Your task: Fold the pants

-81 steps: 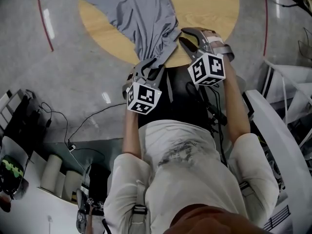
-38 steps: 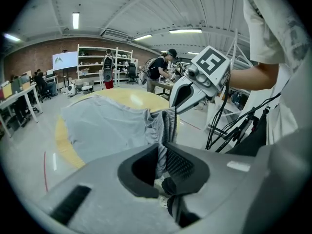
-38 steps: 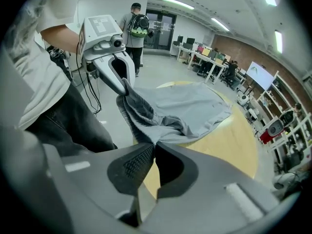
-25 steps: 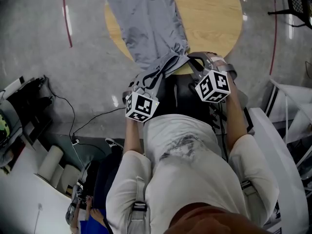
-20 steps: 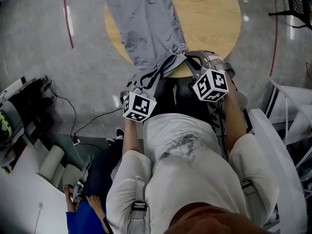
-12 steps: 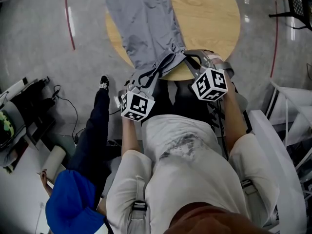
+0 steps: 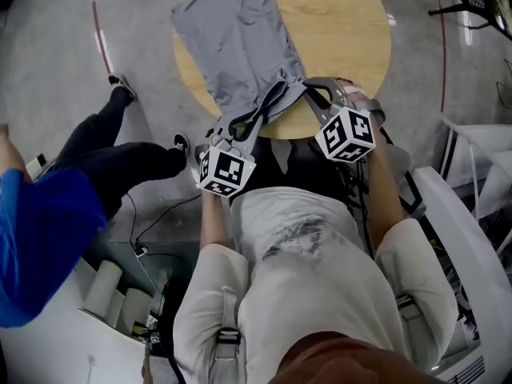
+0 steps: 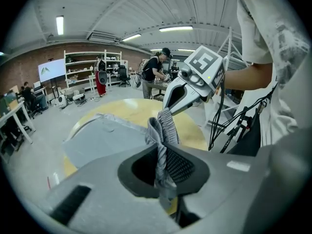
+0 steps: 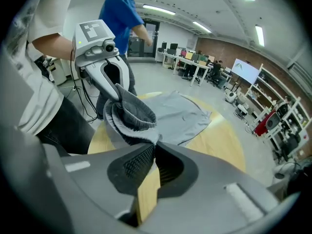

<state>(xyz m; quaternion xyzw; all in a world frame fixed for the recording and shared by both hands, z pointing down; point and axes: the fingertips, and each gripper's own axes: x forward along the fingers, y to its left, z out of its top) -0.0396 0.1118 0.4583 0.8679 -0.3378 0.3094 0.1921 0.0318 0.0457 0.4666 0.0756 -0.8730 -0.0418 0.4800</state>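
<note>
Since earlier the pants (image 7: 240,38) lie flatter, spread down the counter's (image 7: 344,30) left side. We hold the waistband (image 7: 290,91) at the near edge, left gripper (image 7: 274,94) and right gripper (image 7: 307,86) jaws both closed on it.

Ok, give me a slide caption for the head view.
The left gripper and right gripper pinch the waistband of grey pants spread over a round wooden table.
</note>
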